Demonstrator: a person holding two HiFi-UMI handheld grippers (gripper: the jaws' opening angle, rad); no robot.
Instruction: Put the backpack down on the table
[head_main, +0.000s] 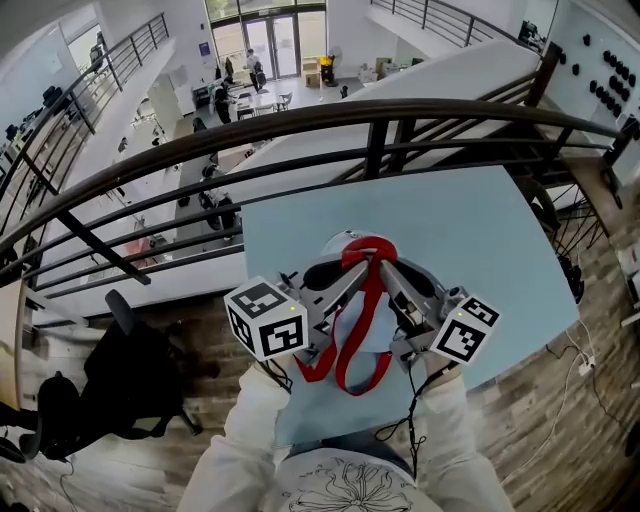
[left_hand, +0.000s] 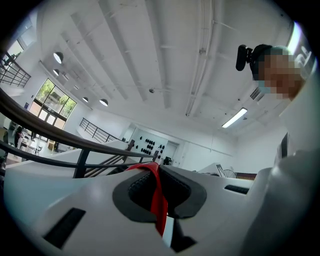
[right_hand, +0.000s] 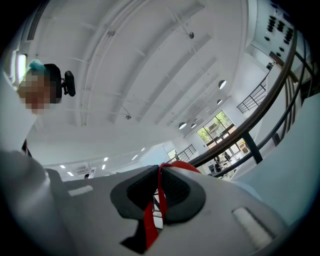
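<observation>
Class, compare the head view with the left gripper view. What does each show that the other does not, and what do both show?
Head view only: the light blue table, the black chair and the right gripper. Left gripper view only: the ceiling and its strip light. Both: the left gripper shut on the red strap, and the dark railing.

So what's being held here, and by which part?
The backpack, by its red strap: left gripper and right gripper are both shut on the loop's top.
</observation>
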